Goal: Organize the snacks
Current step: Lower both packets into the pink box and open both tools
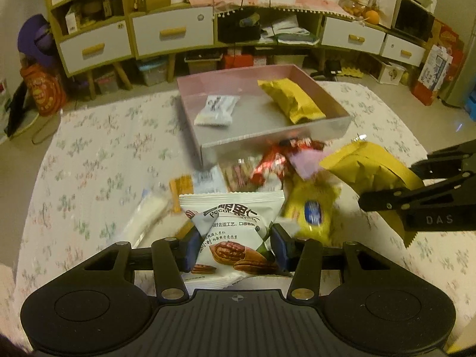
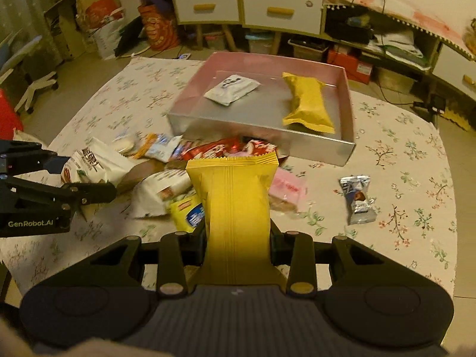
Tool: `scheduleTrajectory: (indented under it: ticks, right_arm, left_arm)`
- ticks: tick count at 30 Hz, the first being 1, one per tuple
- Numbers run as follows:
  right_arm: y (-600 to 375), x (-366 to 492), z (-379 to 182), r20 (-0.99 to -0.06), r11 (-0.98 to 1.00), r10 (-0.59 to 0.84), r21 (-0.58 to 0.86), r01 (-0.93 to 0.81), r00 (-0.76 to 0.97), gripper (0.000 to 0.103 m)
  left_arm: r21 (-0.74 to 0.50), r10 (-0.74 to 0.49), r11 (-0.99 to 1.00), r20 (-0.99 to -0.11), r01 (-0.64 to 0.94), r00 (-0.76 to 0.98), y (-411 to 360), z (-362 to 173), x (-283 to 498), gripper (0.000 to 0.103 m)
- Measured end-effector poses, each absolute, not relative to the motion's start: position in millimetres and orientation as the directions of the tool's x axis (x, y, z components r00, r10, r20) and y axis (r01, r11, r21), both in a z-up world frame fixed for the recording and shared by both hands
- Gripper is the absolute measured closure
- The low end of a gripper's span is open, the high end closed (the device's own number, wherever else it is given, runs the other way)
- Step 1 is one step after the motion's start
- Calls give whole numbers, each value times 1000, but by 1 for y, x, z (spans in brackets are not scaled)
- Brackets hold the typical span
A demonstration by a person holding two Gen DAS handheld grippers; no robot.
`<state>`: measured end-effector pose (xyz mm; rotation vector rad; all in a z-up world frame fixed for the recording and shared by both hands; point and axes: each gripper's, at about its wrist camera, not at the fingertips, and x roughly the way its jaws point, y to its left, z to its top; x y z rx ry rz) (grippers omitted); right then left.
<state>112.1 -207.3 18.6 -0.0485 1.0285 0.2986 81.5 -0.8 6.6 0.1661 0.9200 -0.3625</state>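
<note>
My left gripper (image 1: 235,247) is shut on a white pecan snack packet (image 1: 232,229), lifted over the snack pile (image 1: 267,166). That same packet (image 2: 89,163) and the left gripper (image 2: 98,190) show at the left of the right wrist view. My right gripper (image 2: 238,238) is shut on a long yellow snack packet (image 2: 235,202), which also appears at the right of the left wrist view (image 1: 369,163), pinched by the right gripper (image 1: 383,202). Behind the pile stands a pink-walled box (image 1: 190,89) (image 2: 348,89) holding a white packet (image 1: 217,110) (image 2: 232,87) and a yellow packet (image 1: 291,101) (image 2: 309,107).
Loose snacks lie on the floral tablecloth (image 2: 401,154) before the box: a red wrapper (image 2: 220,148), a pink packet (image 2: 285,187), a yellow-green packet (image 1: 312,211) and a silver-blue packet (image 2: 358,199) apart at right. Drawers and shelves (image 1: 172,32) stand beyond the table.
</note>
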Motion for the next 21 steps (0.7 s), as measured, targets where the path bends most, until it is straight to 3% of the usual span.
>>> scheduleTrajectory:
  ticks: [21]
  right_arm:
    - [-222, 208, 19, -817, 975, 204, 120, -188, 540, 69]
  left_arm:
    - [35, -212, 932, -755, 361, 620, -48, 2, 191, 56]
